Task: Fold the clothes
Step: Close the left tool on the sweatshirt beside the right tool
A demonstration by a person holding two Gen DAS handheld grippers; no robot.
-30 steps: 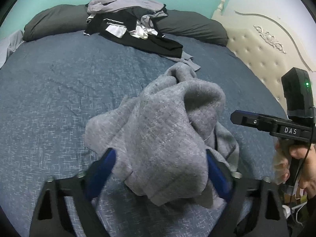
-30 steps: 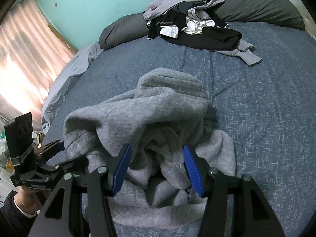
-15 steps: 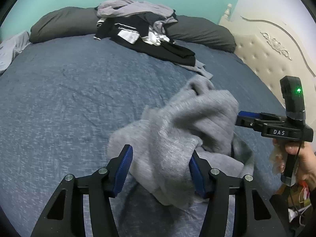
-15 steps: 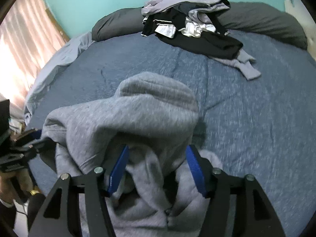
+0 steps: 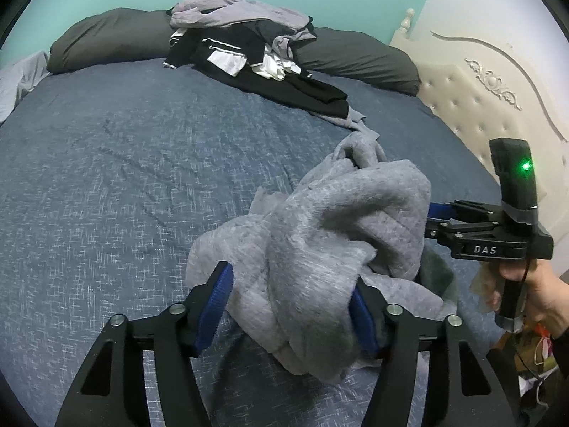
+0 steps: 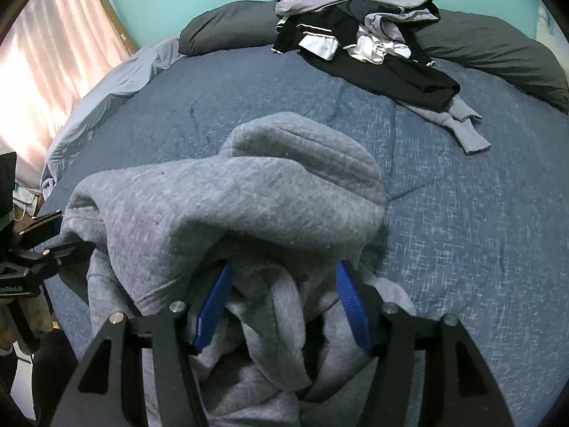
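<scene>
Your grey sweatshirt [image 5: 330, 249] sits bunched in a loose heap on the blue bedspread [image 5: 124, 185], at the near edge of the bed and well apart from the clothes pile [image 5: 256, 57] by the dark pillows [image 5: 106, 35]. It is a heathered grey knit with a fuzzy face. Thick rolled folds cross its top, and a narrow strip trails from its far side toward that pile. From the right wrist view the sweatshirt [image 6: 227, 220] humps up into a rounded, hood-like dome, with crumpled layers tucked below it.

Your left gripper [image 5: 288, 306] has its blue fingers [image 5: 213, 306] spread around the near lobe of the sweatshirt. The jaws are opening. Cloth lies between them and covers the right finger's inner face, while the left finger stands clear of the fabric with bedspread showing in the gap.

Your right gripper [image 6: 284, 302] also has its fingers [image 6: 350, 302] spread, with a hanging fold of the sweatshirt between them. The dome drapes over both fingertips. I cannot tell whether those pads press on the cloth. In the left wrist view the same gripper reaches into the sweatshirt's right side, and your right hand [image 5: 533, 291] grips its handle.
</scene>
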